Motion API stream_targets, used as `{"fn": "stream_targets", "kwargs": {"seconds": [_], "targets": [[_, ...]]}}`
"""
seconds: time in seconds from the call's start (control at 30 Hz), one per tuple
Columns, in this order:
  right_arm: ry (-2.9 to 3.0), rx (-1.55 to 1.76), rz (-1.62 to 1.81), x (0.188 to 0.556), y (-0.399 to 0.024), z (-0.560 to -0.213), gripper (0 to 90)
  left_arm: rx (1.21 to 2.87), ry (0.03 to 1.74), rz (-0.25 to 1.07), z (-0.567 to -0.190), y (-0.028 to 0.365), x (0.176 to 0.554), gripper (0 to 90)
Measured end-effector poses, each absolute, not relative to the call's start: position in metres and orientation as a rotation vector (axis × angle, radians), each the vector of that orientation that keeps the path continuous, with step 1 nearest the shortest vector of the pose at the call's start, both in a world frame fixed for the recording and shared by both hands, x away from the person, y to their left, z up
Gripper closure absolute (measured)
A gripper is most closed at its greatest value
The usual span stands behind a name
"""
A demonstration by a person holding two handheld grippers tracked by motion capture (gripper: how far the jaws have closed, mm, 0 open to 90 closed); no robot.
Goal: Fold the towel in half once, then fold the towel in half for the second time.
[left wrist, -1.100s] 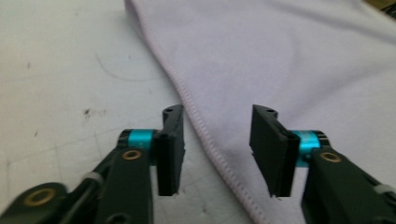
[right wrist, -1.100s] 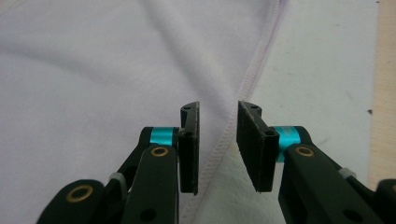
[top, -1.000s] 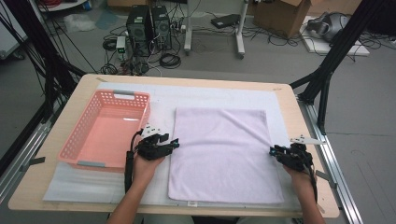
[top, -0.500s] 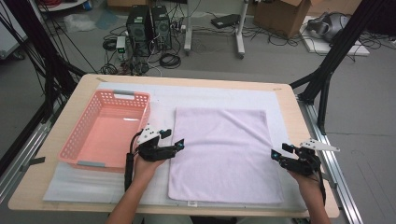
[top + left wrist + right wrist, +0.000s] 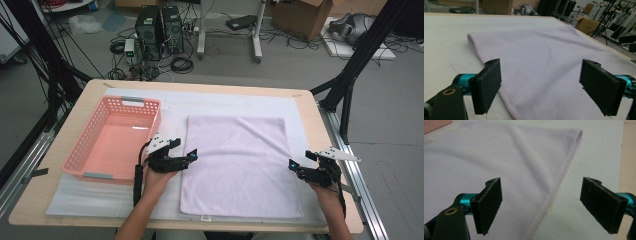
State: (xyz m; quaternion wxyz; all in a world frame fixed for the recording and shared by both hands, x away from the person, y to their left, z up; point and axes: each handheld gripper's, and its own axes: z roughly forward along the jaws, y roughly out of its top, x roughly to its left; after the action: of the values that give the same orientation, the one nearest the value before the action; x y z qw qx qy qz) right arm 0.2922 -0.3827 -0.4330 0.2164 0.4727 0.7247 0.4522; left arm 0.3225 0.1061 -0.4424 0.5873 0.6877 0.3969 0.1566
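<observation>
A pale lilac towel (image 5: 239, 165) lies flat and folded on the white mat (image 5: 220, 102). My left gripper (image 5: 192, 156) sits at the towel's left edge, jaws wide apart and just opened, with nothing pressed between them; the towel (image 5: 544, 62) spreads out beyond its pads (image 5: 487, 87). My right gripper (image 5: 298, 166) rests at the towel's right edge, its jaws also freshly opened. The hemmed edge of the towel (image 5: 499, 162) runs between its pads (image 5: 489, 203) without being pinched.
A pink plastic basket (image 5: 116, 137) stands on the mat left of the towel, close to my left hand. The table's wooden rim (image 5: 327, 150) and a metal rail lie just right of my right hand. Computer boxes and cables sit on the floor beyond.
Both grippers have opened their jaws and let the towel's edges go. The right gripper has shifted slightly outward from the towel's right edge. The towel lies flat as before.
</observation>
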Motion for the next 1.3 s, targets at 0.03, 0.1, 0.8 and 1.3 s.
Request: {"fn": "stream_targets", "kwargs": {"seconds": [0.03,0.1,0.8,1.3], "targets": [[2.010,1.310,1.254,0.292,-0.382,-0.433,16.9,1.603,0.926,0.364,-0.443,0.106,0.323,18.4],[2.010,1.308,1.249,0.293,-0.383,-0.433,16.9,1.601,0.934,0.362,-0.444,0.106,0.324,18.5],[2.087,1.387,1.200,0.317,-0.387,-0.444,17.1,1.650,0.976,0.334,-0.437,0.098,0.348,23.6],[2.106,1.493,1.127,0.376,-0.396,-0.443,32.5,1.724,1.128,0.333,-0.441,0.091,0.409,31.9]]}}
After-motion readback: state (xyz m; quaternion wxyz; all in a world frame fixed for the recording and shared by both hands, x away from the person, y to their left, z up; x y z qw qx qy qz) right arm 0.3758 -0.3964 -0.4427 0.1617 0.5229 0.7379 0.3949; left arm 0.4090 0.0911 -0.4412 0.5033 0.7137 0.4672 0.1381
